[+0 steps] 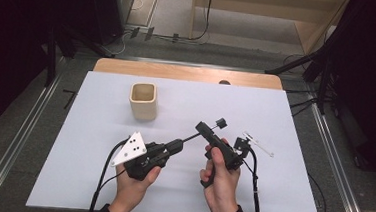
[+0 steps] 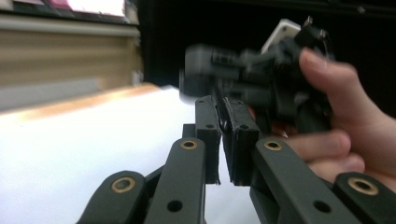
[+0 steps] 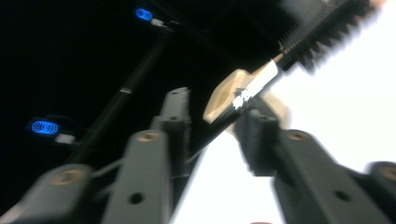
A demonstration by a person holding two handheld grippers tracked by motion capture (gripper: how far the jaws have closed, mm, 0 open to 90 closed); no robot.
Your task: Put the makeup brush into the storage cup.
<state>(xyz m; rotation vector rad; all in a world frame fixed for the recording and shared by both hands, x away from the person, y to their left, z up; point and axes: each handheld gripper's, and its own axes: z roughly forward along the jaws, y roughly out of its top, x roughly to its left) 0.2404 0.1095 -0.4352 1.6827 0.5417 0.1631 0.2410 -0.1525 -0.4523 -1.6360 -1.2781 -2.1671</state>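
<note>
We see the left hand-held gripper (image 1: 182,143) clenched on a thin black pen (image 1: 190,137) — its far end between the parted jaws of the right hand-held gripper (image 1: 210,125), released — and beyond them a cream cup (image 1: 142,101) upright on the white counter (image 1: 88,144).

A beige cup (image 1: 142,101) stands alone on the white sheet (image 1: 87,149); open surface lies left, right and behind it, while two grippers crowd the space nearer the person.
</note>
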